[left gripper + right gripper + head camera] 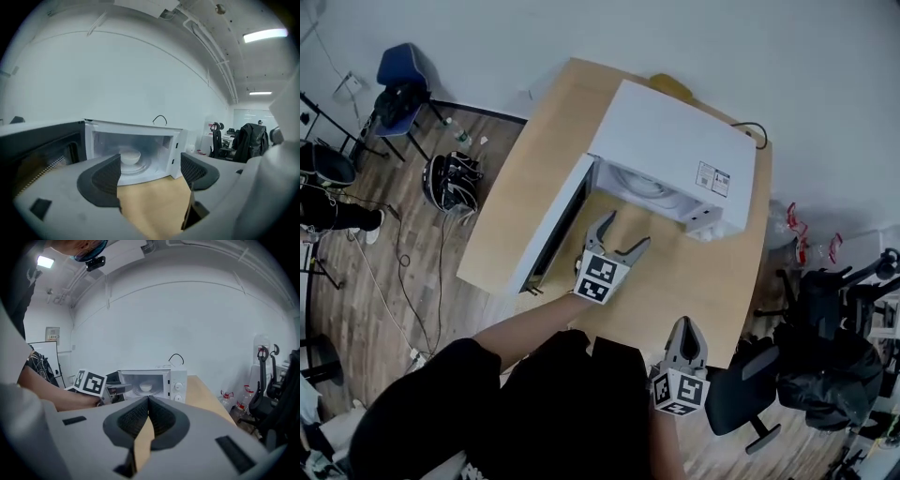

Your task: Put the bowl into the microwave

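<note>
Dark-windowed door point(551, 232) hangs open left of the boxy white microwave point(675, 150) on the pale wooden desk point(525, 178), left tongs point(628, 230) spread apart and empty before the cavity, round white bowl point(130, 156) inside on the turntable, right tongs point(685, 328) pressed together, empty.

Nothing I can see reads as a clear word or number; the white microwave point(675, 141) has a small label point(712, 178) on its top, near the front right corner, with dark print and tiny pictograms too fine to make out; the left cube point(602, 278) on my left gripper point(627, 231) and the right cube point(680, 394) on my right gripper point(684, 326) bear black-and-white square markers, patterns rather than letters; in my right gripper view a pale notice point(52, 333) hangs on the far left wall point(187, 310), its print unreadable.
</note>
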Demonstrator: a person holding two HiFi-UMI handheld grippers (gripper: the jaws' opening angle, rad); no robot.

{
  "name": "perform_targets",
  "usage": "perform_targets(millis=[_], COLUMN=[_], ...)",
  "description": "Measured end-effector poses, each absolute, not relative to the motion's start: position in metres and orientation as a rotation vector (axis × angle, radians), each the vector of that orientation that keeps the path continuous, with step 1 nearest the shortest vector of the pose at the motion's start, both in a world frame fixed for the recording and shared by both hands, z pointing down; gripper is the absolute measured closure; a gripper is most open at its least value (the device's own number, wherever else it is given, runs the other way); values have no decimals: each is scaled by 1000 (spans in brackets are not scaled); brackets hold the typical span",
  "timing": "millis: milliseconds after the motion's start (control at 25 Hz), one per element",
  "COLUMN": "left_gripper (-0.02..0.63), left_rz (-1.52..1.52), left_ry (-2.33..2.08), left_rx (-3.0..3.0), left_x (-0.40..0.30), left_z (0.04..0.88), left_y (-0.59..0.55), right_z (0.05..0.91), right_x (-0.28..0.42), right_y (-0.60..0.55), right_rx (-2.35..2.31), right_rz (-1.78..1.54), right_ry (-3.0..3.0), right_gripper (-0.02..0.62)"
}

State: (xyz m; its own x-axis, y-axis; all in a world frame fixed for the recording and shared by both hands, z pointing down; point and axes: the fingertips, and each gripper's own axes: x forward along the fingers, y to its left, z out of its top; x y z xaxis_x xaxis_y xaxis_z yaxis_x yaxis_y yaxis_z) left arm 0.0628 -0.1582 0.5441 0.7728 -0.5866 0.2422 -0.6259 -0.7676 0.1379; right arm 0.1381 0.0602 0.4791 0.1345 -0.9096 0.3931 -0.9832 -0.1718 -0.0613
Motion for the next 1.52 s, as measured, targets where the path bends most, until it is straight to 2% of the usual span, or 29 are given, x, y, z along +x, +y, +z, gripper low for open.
perform_targets(millis=[240,440,600,640,720,920,1080,1520], left_gripper=[225,227,237,271,459,572,594,594], left_rz=[146,289,220,206,163,47,57,59], left_ry=[-949,-797,-738,-741,-763,-863,-933,-1089], left_rx=[2717,2757,2769,2772,2775,2799,2788,2803], left_x=[35,31,25,22,16,6,14,12], left_z=[487,461,433,426,414,380,371,364], left_y=[-110,-51,-8,0,10,20,33,65], right_z=[467,454,438,434,424,397,387,380], right_x=[150,143,139,139,140,142,145,175], right_y=[77,82,81,80,79,84,96,125], right_rx=[2255,2256,2234,2229,2216,2163,2106,2064], right_rz=[456,416,376,367,349,300,262,180], right_ry=[-1830,-1863,-1920,-1934,-1965,-2058,-2121,-2106], right_gripper=[535,535,535,535,535,535,535,535])
